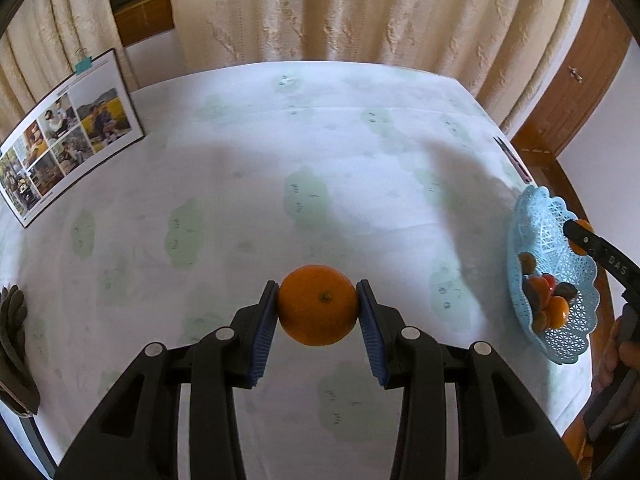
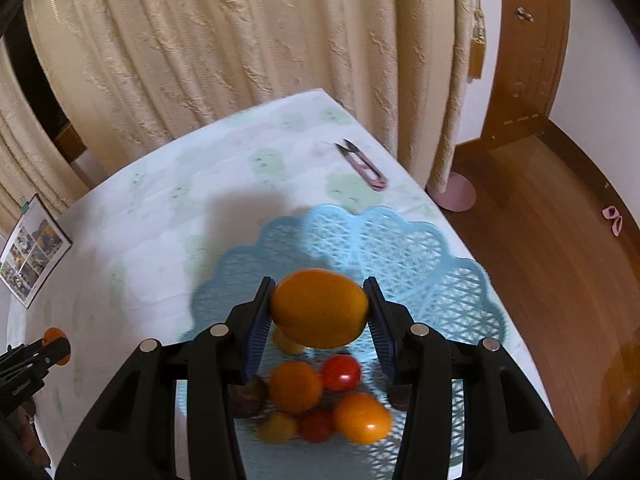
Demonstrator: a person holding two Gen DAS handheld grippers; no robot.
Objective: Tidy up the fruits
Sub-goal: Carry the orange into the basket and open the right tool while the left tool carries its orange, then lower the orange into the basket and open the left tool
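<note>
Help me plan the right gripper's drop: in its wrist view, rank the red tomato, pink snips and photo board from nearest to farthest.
1. Red tomato, in the blue basket just under the right gripper.
2. Pink snips, beyond the basket, near the table's far edge.
3. Photo board, far left.

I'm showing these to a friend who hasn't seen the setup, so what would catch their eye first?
Probably the round orange clamped between the left gripper pads, held above the pale tablecloth. Next, the oval orange fruit gripped by the right gripper directly over the light blue lattice basket, which already holds a pile of small red, orange, yellow and dark fruits. A photo board sits at the table's far left edge.
</note>
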